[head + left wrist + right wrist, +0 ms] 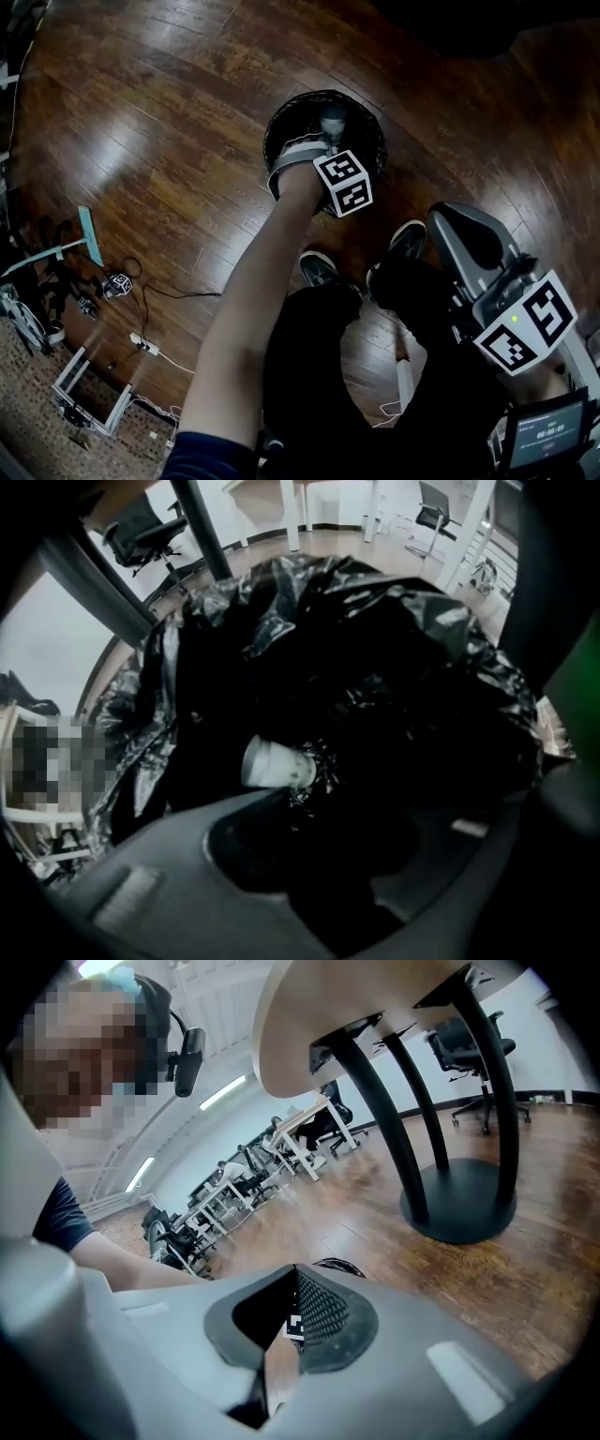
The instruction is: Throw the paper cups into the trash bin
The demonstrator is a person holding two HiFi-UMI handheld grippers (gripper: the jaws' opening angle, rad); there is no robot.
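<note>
Dark wooden floor (141, 112) runs under us. Nearest, the right tongs (294, 1274) sit closed on nothing beside our legs. Farther out, the left tongs (323, 131) point down over the trash bin (373, 127), spread wide and empty. Below them a paper cup (277, 764) lies on its side in the black liner (394, 639), apart from the tongs. We judge this drop done. Next we lift clear and look for another cup.

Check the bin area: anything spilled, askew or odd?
Nothing stands out. The paper cup lies on its side inside the trash bin, on the crumpled black liner, with no spill visible. Loose cables trail well to the bin's left in the head view.
</note>
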